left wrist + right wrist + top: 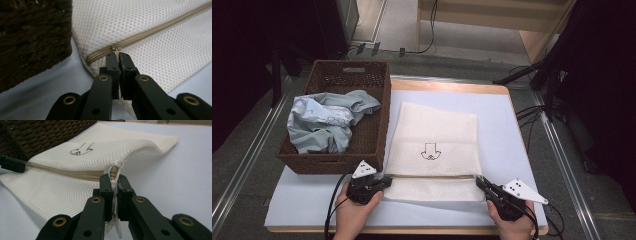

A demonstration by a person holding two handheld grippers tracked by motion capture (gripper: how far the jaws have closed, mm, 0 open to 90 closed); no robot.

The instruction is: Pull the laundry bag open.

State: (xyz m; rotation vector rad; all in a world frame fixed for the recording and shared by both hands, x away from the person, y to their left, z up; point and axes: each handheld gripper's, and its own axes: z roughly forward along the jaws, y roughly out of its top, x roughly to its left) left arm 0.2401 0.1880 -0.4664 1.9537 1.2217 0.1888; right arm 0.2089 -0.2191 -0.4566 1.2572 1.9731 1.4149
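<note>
A white mesh laundry bag (434, 145) with a small drawn mark lies flat on the table, its tan zipper (155, 28) running along the near side. At the zipper's left end, beside the basket, my left gripper (383, 182) is shut on the zipper pull (116, 47); its jaws (117, 57) meet just below the slider. My right gripper (480, 182) is shut on the bag's right corner, and the mesh and zipper end (114, 172) are pinched between its jaws (113, 179). The left gripper's tip (12, 164) shows far off in the right gripper view.
A brown wicker basket (377, 125) stands at the left of the table with a crumpled pale blue garment (324, 122) in it. The pale table cover (502, 130) lies bare to the right of the bag. Cables run on the floor behind.
</note>
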